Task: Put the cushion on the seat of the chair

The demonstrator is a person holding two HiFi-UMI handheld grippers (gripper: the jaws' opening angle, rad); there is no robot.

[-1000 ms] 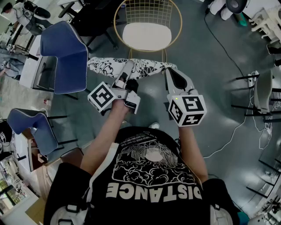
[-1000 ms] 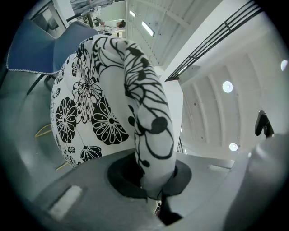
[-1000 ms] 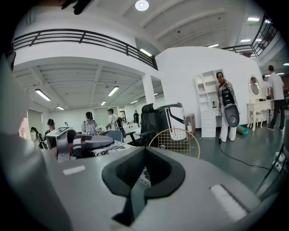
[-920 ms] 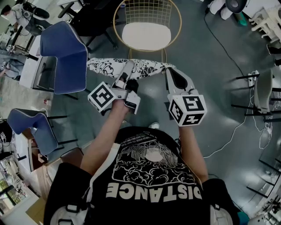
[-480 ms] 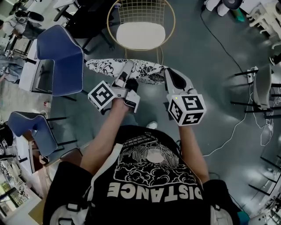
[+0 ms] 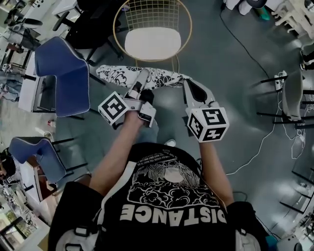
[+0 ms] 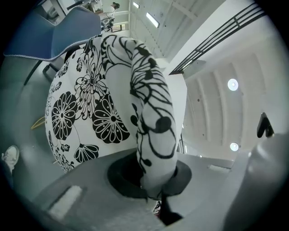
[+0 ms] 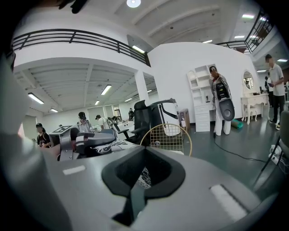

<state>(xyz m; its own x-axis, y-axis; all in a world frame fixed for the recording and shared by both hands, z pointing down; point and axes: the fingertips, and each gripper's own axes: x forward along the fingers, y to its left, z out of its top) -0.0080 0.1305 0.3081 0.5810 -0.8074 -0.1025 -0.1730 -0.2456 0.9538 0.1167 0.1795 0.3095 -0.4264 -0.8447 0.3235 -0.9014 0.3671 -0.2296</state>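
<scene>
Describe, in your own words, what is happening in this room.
A person holds a gripper in each hand. The left gripper and the right gripper are both clamped on a black-and-white floral cushion, holding it between them above the floor. A gold wire chair with a white seat stands just ahead. The cushion is not yet on it.

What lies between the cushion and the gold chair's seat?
In the head view, only grey floor and the chair's thin front legs show between the cushion and the seat.
</scene>
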